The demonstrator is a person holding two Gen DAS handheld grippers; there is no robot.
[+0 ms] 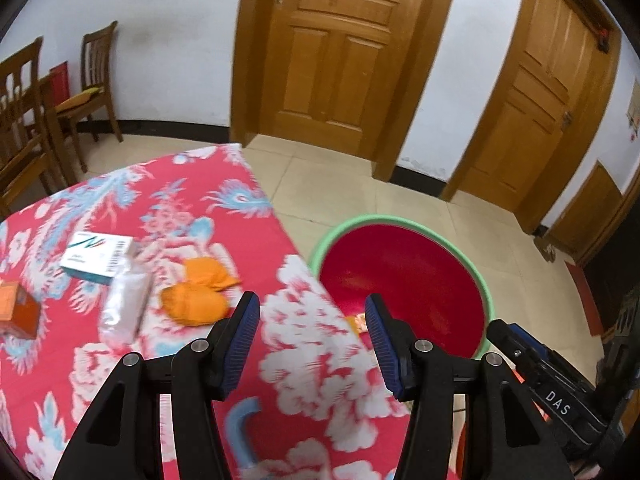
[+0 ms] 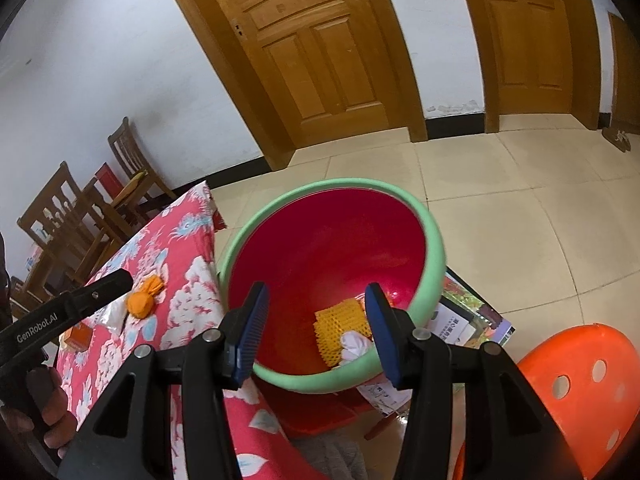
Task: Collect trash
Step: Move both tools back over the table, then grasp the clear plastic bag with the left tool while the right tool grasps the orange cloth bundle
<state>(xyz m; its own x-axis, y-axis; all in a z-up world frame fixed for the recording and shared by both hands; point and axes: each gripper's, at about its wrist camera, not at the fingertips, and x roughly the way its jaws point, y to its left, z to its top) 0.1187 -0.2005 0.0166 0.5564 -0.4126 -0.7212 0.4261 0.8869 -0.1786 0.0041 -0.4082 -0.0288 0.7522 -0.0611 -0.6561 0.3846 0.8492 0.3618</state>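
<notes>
My left tool [image 1: 312,312] hangs with jaws apart and empty over the edge of the table [image 1: 120,360] in its red flowered cloth. My right tool [image 2: 316,308] gapes empty above the green-rimmed red plastic basin [image 2: 434,256], where yellow foam netting [image 2: 340,320] and a white crumpled wad [image 2: 354,342] lie. An orange crumpled wrapper [image 1: 196,296] waits on the table.

We see a table under a red cloth with white and blue flowers [image 1: 188,216]. On it lie a white and teal cardboard box [image 1: 96,257], a clear crumpled plastic wrapper [image 1: 125,307], an orange crumpled cloth bundle [image 1: 198,290] and, at the left edge, a small orange carton [image 1: 18,310].
</notes>
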